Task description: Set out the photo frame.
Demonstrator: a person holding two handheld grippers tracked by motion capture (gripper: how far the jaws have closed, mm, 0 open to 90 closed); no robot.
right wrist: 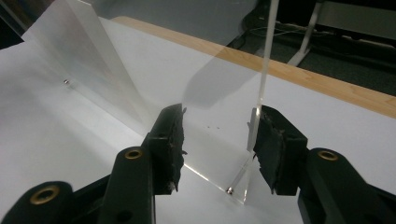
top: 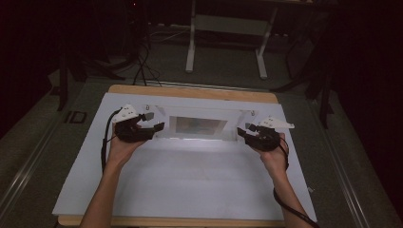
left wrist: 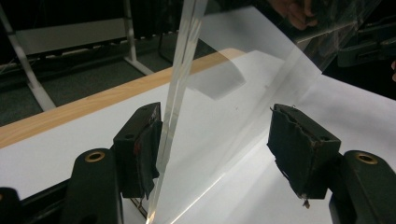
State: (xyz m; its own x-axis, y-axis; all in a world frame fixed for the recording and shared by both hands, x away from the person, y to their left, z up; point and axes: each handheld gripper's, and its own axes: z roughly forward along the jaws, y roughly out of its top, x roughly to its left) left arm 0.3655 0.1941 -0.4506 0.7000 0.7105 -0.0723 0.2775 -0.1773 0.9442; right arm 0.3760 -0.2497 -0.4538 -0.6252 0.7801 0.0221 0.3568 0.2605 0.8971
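Note:
A clear acrylic frame (top: 199, 124) stands upright across the far half of the white table top (top: 199, 175). My left gripper (top: 154, 121) is at its left end, my right gripper (top: 243, 129) at its right end. In the left gripper view the left gripper (left wrist: 219, 144) is open, with a clear upright panel (left wrist: 184, 70) between the jaws, close against the left pad (left wrist: 142, 149). In the right gripper view the right gripper (right wrist: 219, 147) is open too. There, a clear panel edge (right wrist: 261, 84) stands just inside the right pad (right wrist: 273, 149).
A wooden table edge (top: 190, 91) runs along the far side. Behind it stand a white desk frame (top: 228, 42), dark floor and cables (top: 142, 61). The person's other hand (left wrist: 294, 11) shows through the acrylic in the left gripper view.

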